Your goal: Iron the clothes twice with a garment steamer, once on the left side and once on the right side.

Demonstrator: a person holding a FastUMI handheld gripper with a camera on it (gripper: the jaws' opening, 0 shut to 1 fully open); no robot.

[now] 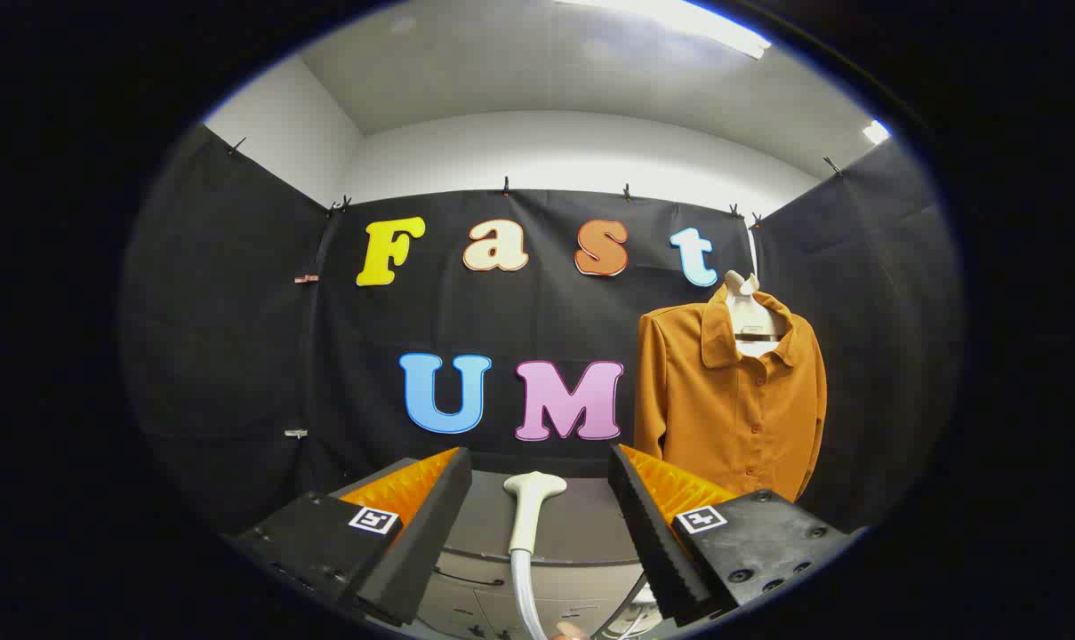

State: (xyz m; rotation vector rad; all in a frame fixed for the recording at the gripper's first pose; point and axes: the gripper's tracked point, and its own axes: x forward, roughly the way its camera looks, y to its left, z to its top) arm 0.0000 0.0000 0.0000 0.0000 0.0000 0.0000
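An orange-brown button-up shirt (pixel 734 400) hangs on a pale hanger against the booth's back wall, beyond my right finger. The white garment steamer head (pixel 530 508) lies on a grey surface between my fingers, its flared head pointing away and its pale hose running back under me. My gripper (pixel 537 507) is open, with a wide gap on both sides of the steamer; neither finger touches it.
The grey surface (pixel 581 524) under the steamer looks like the top of a cabinet with drawers (pixel 475 596) below. Black cloth walls close the booth on the left, back and right. A fingertip (pixel 573 631) of a person shows beside the hose.
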